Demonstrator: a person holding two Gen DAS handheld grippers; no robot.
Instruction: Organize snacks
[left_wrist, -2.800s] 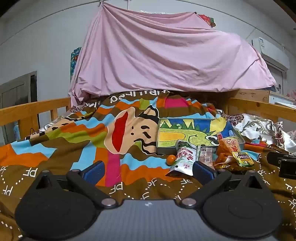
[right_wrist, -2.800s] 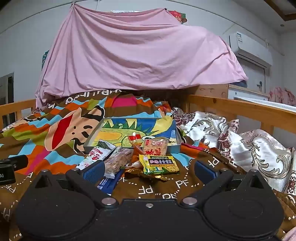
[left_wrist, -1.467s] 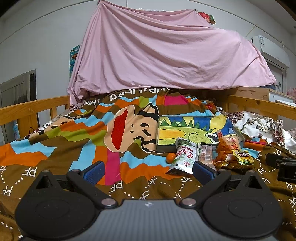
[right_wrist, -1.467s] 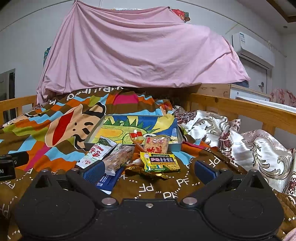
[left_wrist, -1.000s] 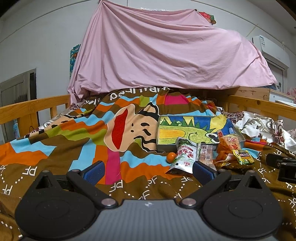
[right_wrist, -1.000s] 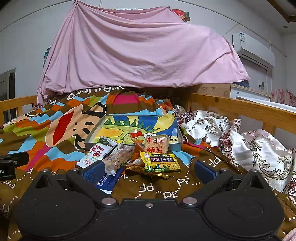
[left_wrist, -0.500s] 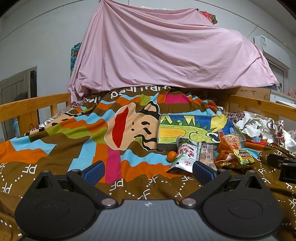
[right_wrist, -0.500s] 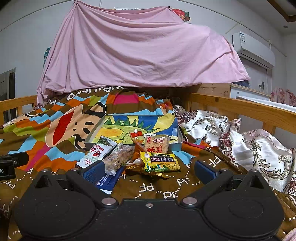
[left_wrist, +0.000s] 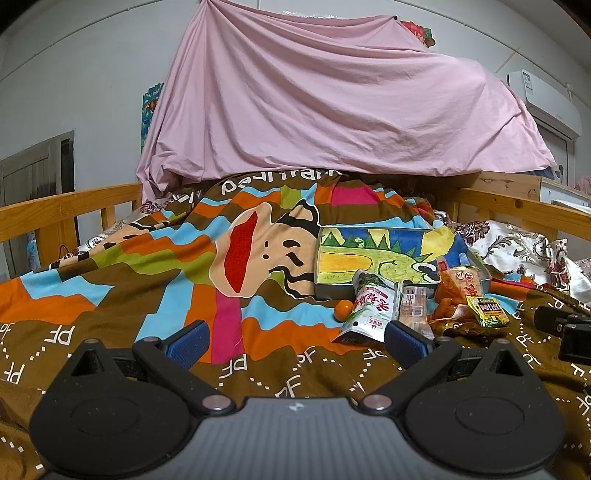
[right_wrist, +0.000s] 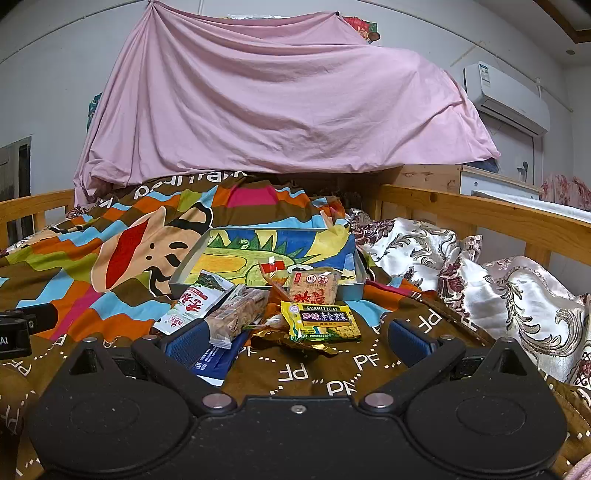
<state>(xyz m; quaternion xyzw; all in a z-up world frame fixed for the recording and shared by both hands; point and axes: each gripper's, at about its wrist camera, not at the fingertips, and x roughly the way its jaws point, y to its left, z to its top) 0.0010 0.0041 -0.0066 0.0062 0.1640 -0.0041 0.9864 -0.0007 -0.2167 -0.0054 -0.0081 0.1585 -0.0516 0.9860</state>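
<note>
A pile of snack packets lies on the quilt in front of a shallow tray (right_wrist: 360, 280) lined with a dinosaur drawing; the tray also shows in the left wrist view (left_wrist: 318, 273). The pile holds a yellow-green packet (right_wrist: 320, 320), an orange packet (right_wrist: 313, 288), a clear biscuit pack (right_wrist: 236, 310), a white-green pouch (right_wrist: 195, 302) and a blue pack (right_wrist: 216, 360). A small orange (left_wrist: 343, 309) lies beside the pouch (left_wrist: 369, 310). My right gripper (right_wrist: 295, 341) is open and empty just before the pile. My left gripper (left_wrist: 295, 341) is open and empty, left of the pile.
A colourful patterned quilt (left_wrist: 147, 280) covers the bed. Wooden rails run along the left (left_wrist: 66, 214) and right (right_wrist: 480, 218). A floral satin cover (right_wrist: 498, 295) is bunched at the right. A pink sheet (right_wrist: 280, 110) hangs behind.
Both views shift only slightly; the left gripper has drifted a little. Neither gripper has opened, shut or touched anything.
</note>
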